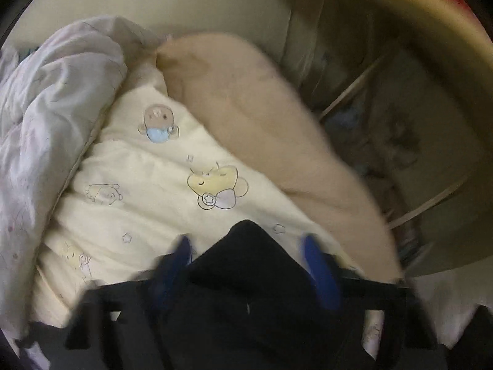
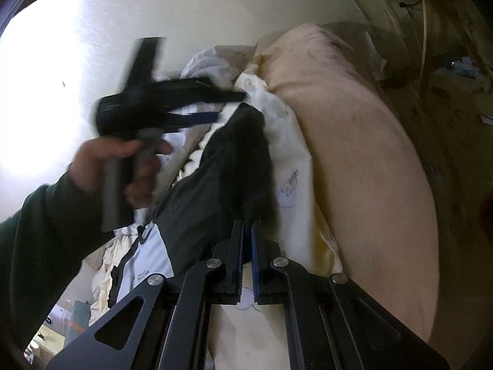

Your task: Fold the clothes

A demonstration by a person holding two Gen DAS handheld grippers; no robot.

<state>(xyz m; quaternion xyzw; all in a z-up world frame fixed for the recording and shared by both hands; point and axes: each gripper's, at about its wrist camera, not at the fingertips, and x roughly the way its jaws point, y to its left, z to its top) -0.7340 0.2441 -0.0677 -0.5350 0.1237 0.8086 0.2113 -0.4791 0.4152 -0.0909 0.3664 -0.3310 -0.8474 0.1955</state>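
Black clothing (image 2: 215, 166) is what we are working with, a dark garment lying across the cream printed quilt (image 1: 148, 185) on the bed. Closest to us in the right wrist view, our right gripper (image 2: 247, 231) is pinching the near end of this garment, its two fingers drawn nearly together with the dark fabric caught between them. In the left wrist view, our left gripper (image 1: 246, 259) is standing with its blue-padded fingers (image 1: 320, 265) spread wide, and a fold of the same black cloth is rising between them; motion blur is keeping us from telling whether the pads are touching it. From the right camera we are seeing the hand (image 2: 123, 166) in a dark sleeve holding that left gripper's handle above the garment. Beyond the garment, a rumpled white sheet (image 1: 52, 117) is bunching at the left, and a long beige pillow (image 1: 262, 129) is lying along the right, near the wall (image 2: 92, 30).
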